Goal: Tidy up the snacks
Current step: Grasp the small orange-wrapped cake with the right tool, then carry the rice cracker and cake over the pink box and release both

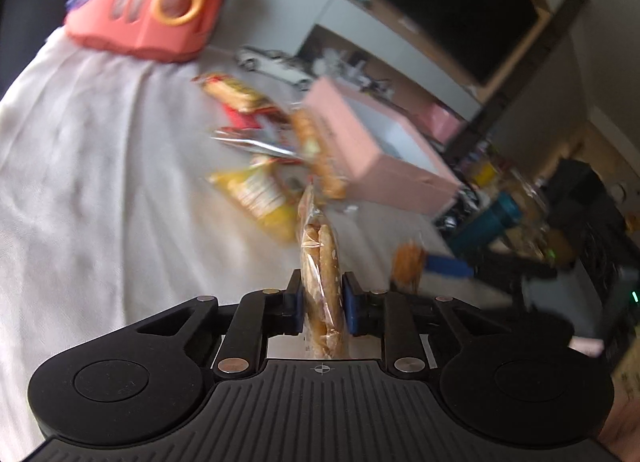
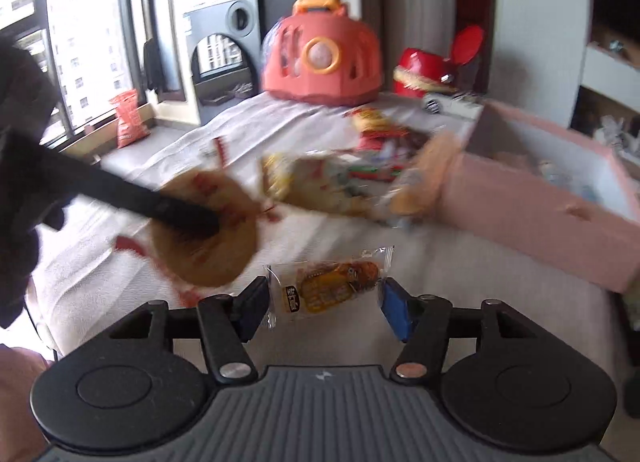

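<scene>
Crinkly clear cracker pack [image 1: 322,282] pinched by left gripper [image 1: 322,300]; right gripper [image 2: 324,302] gapes around glossy wrapper [image 2: 332,288].

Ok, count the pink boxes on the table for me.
1. The open pink box sits at the right side of the table, beside the snack pile. More may lie outside the blurred views.

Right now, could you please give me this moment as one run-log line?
left gripper: shut on cracker pack | right gripper: open, around small snack packet on table | pink box: open
</scene>
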Demonstrator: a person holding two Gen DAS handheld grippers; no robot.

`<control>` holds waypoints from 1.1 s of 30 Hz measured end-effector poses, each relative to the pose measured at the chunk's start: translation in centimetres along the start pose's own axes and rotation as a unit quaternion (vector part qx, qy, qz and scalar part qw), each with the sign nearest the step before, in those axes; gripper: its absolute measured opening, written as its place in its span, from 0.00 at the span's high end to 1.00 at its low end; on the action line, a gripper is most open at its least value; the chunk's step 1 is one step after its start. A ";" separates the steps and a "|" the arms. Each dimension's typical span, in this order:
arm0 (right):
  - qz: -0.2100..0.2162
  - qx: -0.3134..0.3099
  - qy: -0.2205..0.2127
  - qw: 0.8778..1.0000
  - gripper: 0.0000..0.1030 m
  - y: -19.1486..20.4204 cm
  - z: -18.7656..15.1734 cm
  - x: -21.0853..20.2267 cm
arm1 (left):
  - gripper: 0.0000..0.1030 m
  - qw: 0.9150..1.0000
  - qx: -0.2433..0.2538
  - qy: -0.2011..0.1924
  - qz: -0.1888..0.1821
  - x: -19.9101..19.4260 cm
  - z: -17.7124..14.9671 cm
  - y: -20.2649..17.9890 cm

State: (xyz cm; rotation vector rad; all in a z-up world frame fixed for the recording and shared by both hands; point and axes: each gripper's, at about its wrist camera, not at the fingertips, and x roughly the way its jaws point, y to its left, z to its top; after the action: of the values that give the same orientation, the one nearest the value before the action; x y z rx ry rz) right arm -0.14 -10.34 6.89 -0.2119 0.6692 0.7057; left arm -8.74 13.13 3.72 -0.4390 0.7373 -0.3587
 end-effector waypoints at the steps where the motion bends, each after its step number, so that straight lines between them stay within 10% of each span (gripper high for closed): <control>1: -0.009 0.001 -0.008 1.000 0.41 -0.5 0.1 -0.9 | 0.78 1.000 0.005 -0.004 -0.008 -0.5 0.2 -0.8; 9: -0.153 0.034 -0.146 0.977 0.41 -8.1 8.5 -11.3 | 0.78 0.981 0.121 -0.117 -0.101 -2.5 13.1 -10.9; 15: -0.195 0.121 -0.161 0.960 0.40 -16.5 13.2 -11.1 | 0.78 0.985 0.025 -0.078 -0.150 10.0 20.1 -10.9; 22: -0.197 0.157 -0.094 0.963 0.40 -21.7 13.4 -2.9 | 0.77 0.997 -0.038 0.022 -0.070 24.1 19.1 -5.6; 27: -0.142 0.186 -0.025 0.972 0.30 -24.8 14.7 4.2 | 0.77 0.996 -0.048 -0.032 -0.072 20.7 19.9 -2.7; 33: -0.179 0.200 -0.015 0.963 0.30 -24.5 12.8 7.0 | 0.76 0.996 -0.014 -0.085 0.017 13.0 17.6 -0.4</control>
State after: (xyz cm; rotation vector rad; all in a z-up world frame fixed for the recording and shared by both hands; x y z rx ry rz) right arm 26.32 -19.99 11.39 0.0519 0.7061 0.2166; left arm 12.58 11.33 8.21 -0.4758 0.5842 -0.2755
